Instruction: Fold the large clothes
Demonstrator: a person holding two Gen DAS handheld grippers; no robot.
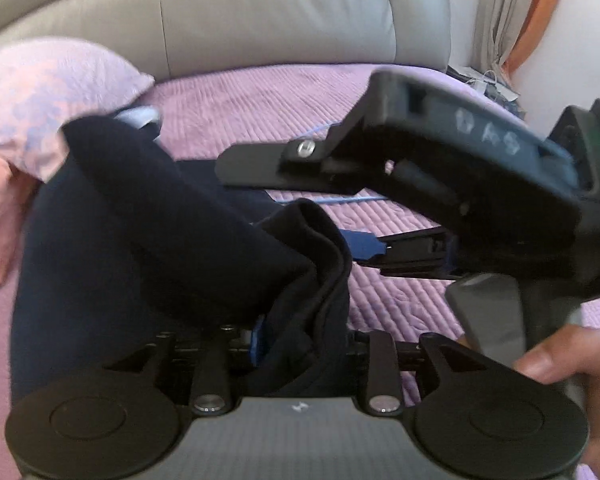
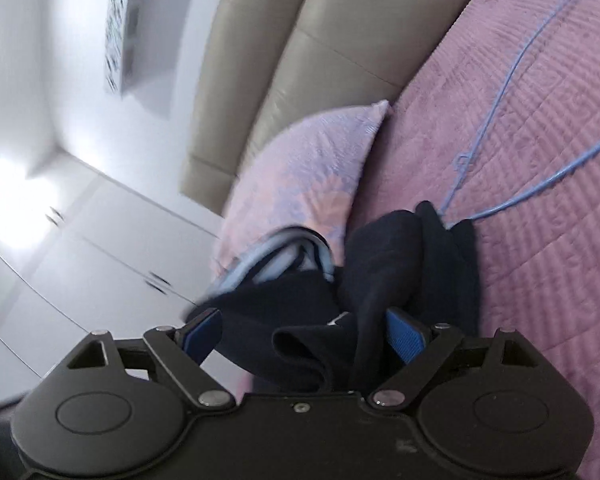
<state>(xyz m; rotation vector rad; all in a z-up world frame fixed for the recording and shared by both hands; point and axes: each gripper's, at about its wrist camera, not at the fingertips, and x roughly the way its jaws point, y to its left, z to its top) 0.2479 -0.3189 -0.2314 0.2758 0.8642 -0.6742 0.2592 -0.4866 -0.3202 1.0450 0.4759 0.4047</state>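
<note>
Both grippers hold the navy garment (image 1: 148,248) above the purple quilted bedspread (image 1: 284,96): left gripper (image 1: 300,340) pinched on a bunched fold, right gripper (image 2: 300,332) with blue pads (image 2: 406,338) spread, cloth draped between. Judged mid-fold; next, close right and lay flat.

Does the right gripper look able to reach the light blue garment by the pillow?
Probably not yet: the right gripper is open with the dark garment bunched between its fingers, covering the light blue garment.

bed (image 2: 540,240) | quilted purple cover | pillow (image 2: 300,184), dark garment (image 2: 400,264), blue cord (image 2: 512,76)
</note>
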